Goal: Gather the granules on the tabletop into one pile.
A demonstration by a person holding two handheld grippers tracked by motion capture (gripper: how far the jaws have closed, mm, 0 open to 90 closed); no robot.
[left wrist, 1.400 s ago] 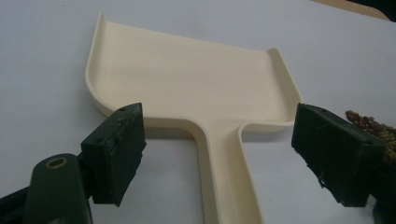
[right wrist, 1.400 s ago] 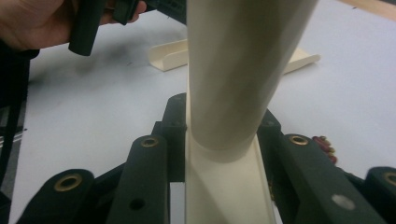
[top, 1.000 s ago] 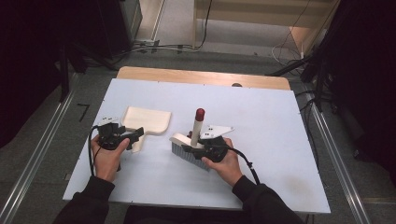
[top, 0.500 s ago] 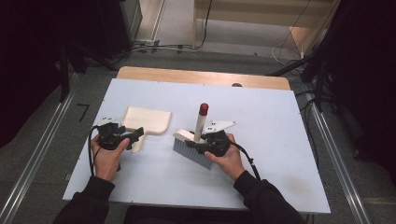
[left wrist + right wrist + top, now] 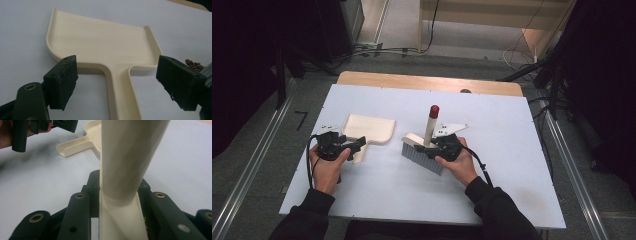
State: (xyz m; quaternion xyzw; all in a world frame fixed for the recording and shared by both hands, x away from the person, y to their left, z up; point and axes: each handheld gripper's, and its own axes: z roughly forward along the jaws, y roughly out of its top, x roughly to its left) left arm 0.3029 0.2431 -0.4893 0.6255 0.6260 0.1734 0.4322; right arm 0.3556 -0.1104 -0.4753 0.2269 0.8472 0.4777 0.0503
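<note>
Dustpan (image 5: 100,47) of smooth cream plastic lies flat on the surface, its handle running straight back between the spread jaws of the left claw (image 5: 117,87), nearest hand to it. Right claw (image 5: 439,145) grips the brush (image 5: 424,150) by its cream handle, bristles down, beside the pan

Dustpan (image 5: 367,129) left of brush (image 5: 424,150) on table (image 5: 512,150) (brush handle upright).

A white table (image 5: 522,165) stands on grey floor (image 5: 257,165) beside cables (image 5: 377,50).
</note>
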